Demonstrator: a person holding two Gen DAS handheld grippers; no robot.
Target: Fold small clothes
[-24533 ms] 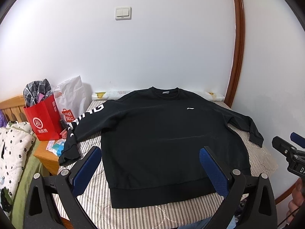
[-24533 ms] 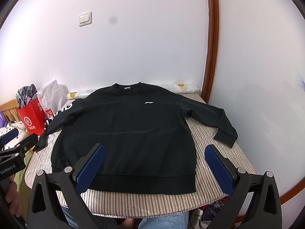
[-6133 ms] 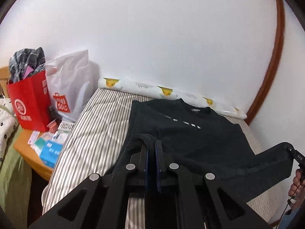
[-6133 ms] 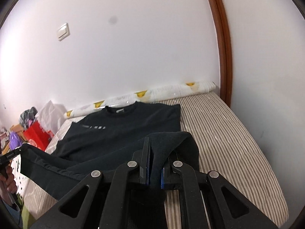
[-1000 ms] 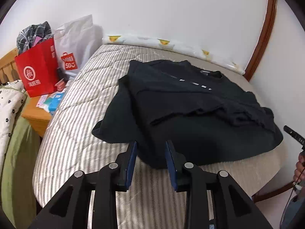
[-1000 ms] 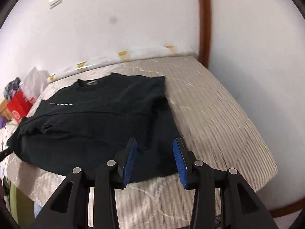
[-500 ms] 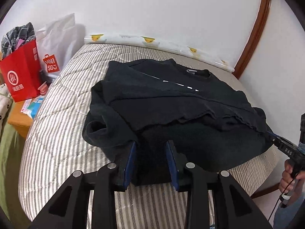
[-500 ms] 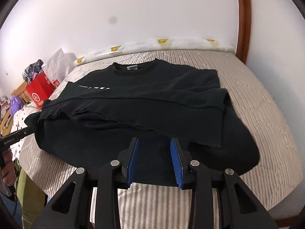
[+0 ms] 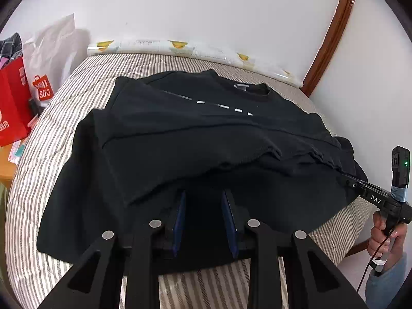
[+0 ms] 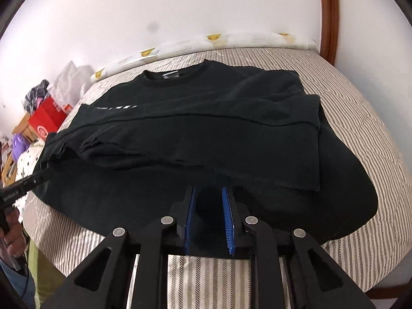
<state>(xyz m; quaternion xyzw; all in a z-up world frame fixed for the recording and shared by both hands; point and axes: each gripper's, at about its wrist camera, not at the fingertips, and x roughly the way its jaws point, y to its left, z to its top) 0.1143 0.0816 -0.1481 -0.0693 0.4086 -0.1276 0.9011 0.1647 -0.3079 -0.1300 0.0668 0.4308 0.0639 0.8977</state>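
A black sweatshirt (image 9: 206, 134) (image 10: 206, 128) lies on the striped bed (image 9: 64, 118), sleeves folded in and its lower part doubled up over the chest. My left gripper (image 9: 204, 193) sits low at the near left edge of the sweatshirt. Its jaws are closing, with black fabric between the blue pads and a gap still showing. My right gripper (image 10: 208, 189) is at the near right edge, jaws closing around a small hump of fabric. Each gripper also shows in the other's view, the right gripper (image 9: 360, 184) and the left gripper (image 10: 38, 177) both at the sweatshirt's edge.
A red paper bag (image 9: 10, 118) and a white shopping bag (image 9: 51, 59) stand left of the bed. A patterned roll (image 9: 154, 46) lies along the wall. A wooden door frame (image 9: 329, 33) rises at the right. A hand (image 9: 386, 234) holds the right gripper's handle.
Both grippers have moved forward and lower, from the bare bedcover onto the sweatshirt's near edge. Fabric now lies between both pairs of pads. The right jaws have narrowed.
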